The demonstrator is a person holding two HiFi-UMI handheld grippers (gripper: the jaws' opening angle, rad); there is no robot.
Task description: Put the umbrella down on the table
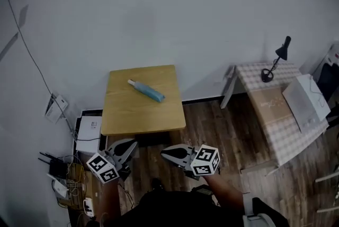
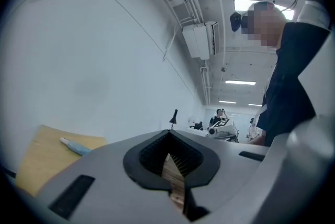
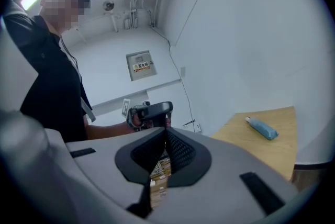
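A folded blue umbrella [image 1: 146,90] lies flat on the small wooden table [image 1: 143,114], slanted toward its back. Nothing grips it. My left gripper [image 1: 132,143] and right gripper [image 1: 164,153] hang in front of the table's near edge, close to my body, tips turned toward each other. Both are shut and hold nothing. In the left gripper view the shut jaws of the left gripper [image 2: 169,134] meet, with the umbrella [image 2: 75,146] far off at the left. Beyond the shut right gripper [image 3: 166,130], the right gripper view has the umbrella [image 3: 261,128] at the right.
A second table with a checked cloth [image 1: 286,120] stands at the right, bearing a black desk lamp [image 1: 275,61]. On the floor at the left are a white box [image 1: 87,136] and a tangle of cables [image 1: 69,178]. A white wall rises behind the wooden table.
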